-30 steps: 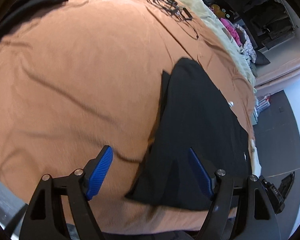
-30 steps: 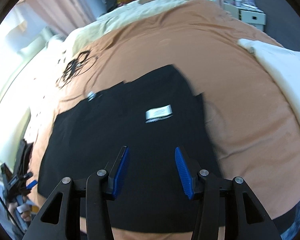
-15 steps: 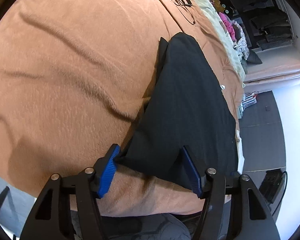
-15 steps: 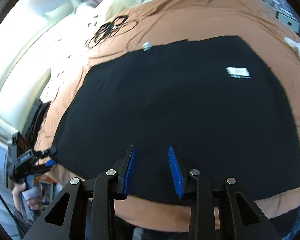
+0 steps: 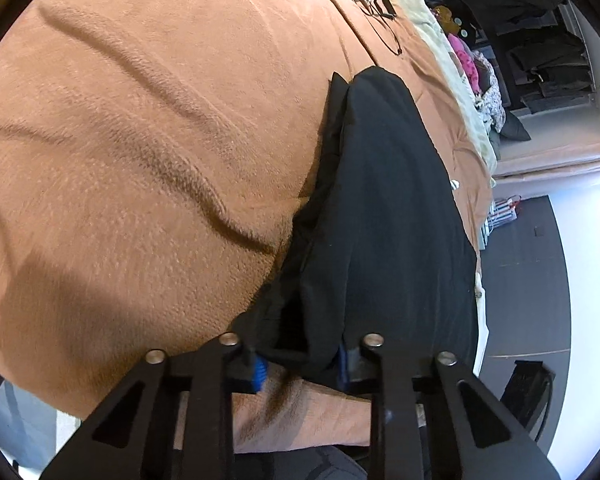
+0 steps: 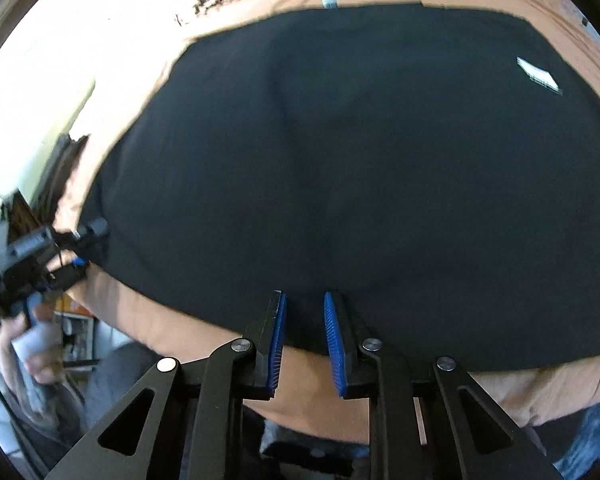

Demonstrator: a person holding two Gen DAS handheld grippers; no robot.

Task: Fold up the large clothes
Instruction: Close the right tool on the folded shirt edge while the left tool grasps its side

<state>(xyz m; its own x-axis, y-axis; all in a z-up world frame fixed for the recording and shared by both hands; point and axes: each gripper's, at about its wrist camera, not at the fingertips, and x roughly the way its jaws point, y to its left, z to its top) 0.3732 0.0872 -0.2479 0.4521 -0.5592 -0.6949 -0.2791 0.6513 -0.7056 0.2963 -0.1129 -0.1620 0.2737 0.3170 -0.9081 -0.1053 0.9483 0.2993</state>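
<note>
Black garment (image 6: 360, 168) flat on tan blanket (image 5: 140, 140); left gripper (image 5: 300, 364) pinching its corner, right gripper (image 6: 304, 344) spread at its near hem.

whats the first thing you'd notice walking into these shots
A large black garment spreads flat over the rust-orange fleece blanket, filling the right wrist view. The left gripper has its blue-padded jaws around the garment's near corner at the bed edge, while the right gripper stands open at the near hem. A small white label sits far right.
</note>
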